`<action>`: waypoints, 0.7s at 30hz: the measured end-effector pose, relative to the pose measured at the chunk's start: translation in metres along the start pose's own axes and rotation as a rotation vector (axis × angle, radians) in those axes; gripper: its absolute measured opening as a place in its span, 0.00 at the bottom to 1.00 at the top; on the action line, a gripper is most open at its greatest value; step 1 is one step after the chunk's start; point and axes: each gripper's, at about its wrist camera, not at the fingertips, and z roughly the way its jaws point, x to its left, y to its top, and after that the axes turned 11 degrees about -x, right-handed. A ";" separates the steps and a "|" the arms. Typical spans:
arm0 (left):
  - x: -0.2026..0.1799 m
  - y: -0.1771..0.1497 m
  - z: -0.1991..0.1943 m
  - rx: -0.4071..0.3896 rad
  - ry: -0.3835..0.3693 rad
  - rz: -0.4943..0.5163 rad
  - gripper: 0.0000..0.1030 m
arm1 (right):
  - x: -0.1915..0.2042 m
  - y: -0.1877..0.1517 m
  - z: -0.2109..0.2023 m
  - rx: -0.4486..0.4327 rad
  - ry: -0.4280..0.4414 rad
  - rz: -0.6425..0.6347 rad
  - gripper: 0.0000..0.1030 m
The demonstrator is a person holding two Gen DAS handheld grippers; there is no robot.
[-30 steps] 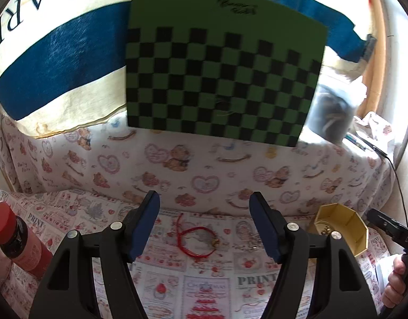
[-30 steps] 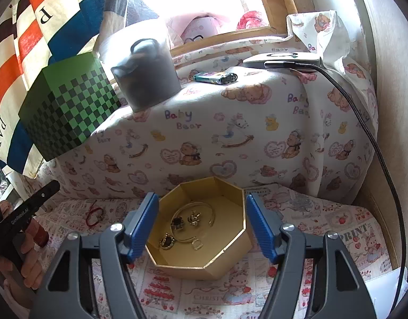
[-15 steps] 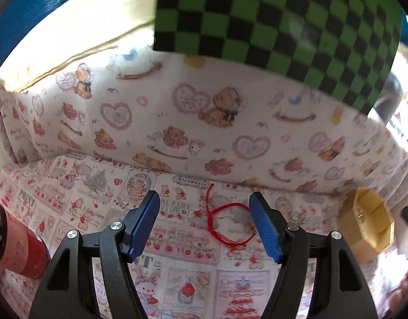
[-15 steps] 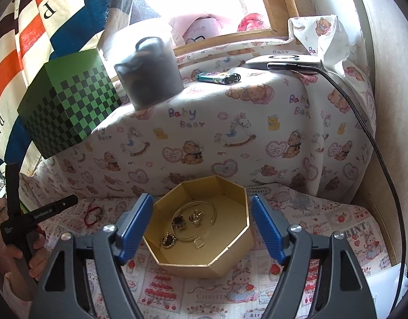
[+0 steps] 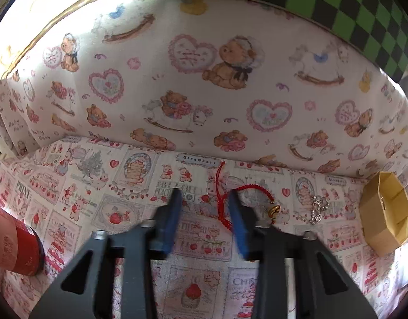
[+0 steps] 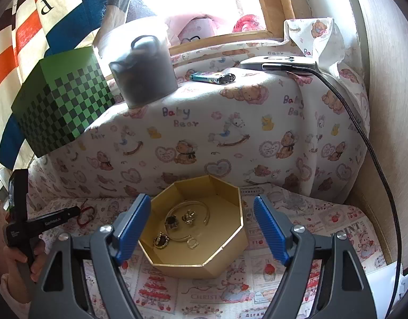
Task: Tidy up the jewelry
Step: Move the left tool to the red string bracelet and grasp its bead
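Note:
A red cord bracelet (image 5: 225, 199) with a gold charm (image 5: 273, 210) lies on the patterned cloth. My left gripper (image 5: 204, 196) is low over it, jaws partly closed, the right finger (image 5: 237, 223) lying over the cord's left side and the rest of the loop outside the jaws. A silver chain piece (image 5: 317, 208) lies to the right. The gold octagonal box (image 6: 204, 228) holds a bangle, rings and earrings; it also shows in the left wrist view (image 5: 384, 212). My right gripper (image 6: 202, 218) is open and empty, hovering over the box. The left gripper shows at the left of the right wrist view (image 6: 71, 212) beside the bracelet (image 6: 85, 214).
A red bottle (image 5: 12, 242) stands at the left. A cloth-covered raised ledge (image 6: 230, 122) runs behind, carrying a green checkered box (image 6: 63, 106), a grey container (image 6: 145, 74), a lighter (image 6: 212, 77) and a cabled device (image 6: 281, 62). A wall stands at the right.
My left gripper has moved forward and down onto the red bracelet and its jaws have narrowed. My right gripper has stayed over the gold box, open.

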 end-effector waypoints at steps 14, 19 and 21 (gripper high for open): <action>-0.040 0.000 -0.045 -0.151 -0.142 0.029 0.05 | 0.006 -0.003 -0.001 -0.007 0.012 -0.029 0.76; -0.060 -0.008 -0.026 -0.110 -0.142 0.111 0.57 | 0.008 -0.005 0.000 0.002 0.007 -0.035 0.75; -0.067 -0.008 -0.008 -0.039 -0.184 0.090 0.55 | 0.008 -0.005 0.000 0.002 0.003 -0.037 0.76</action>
